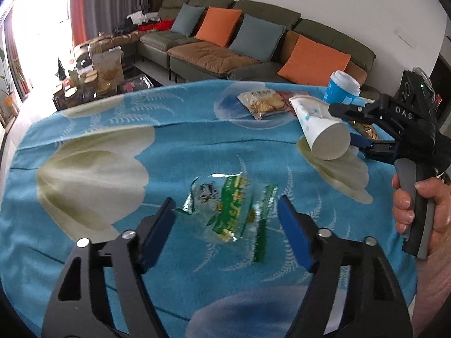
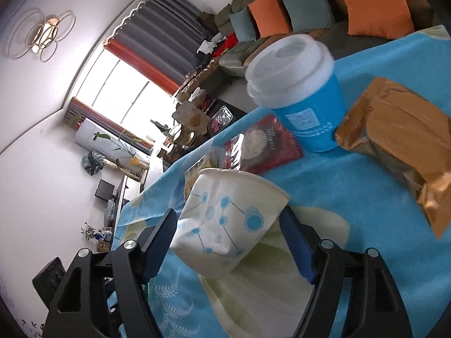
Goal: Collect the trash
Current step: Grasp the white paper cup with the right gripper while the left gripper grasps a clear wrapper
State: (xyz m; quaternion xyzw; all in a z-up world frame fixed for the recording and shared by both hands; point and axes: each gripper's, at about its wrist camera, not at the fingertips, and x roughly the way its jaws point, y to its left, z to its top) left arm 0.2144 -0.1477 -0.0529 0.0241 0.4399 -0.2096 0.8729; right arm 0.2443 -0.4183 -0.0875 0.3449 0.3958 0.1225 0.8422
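A crumpled green and clear snack wrapper [image 1: 234, 211] lies on the blue flowered tablecloth [image 1: 180, 146]. My left gripper [image 1: 227, 211] is open, its blue pads on either side of the wrapper, not closed on it. My right gripper [image 1: 342, 125] is shut on a squashed white paper cup with blue dots [image 1: 318, 126] and holds it tilted above the cloth. In the right wrist view the cup [image 2: 228, 219] sits between the pads of the right gripper [image 2: 228, 219].
A blue cup with a white lid [image 1: 342, 87] [image 2: 298, 90], a cracker packet [image 1: 262, 102], a red packet [image 2: 259, 143] and a golden bag [image 2: 400, 140] lie at the table's far right. A sofa with cushions [image 1: 253, 42] stands behind the table.
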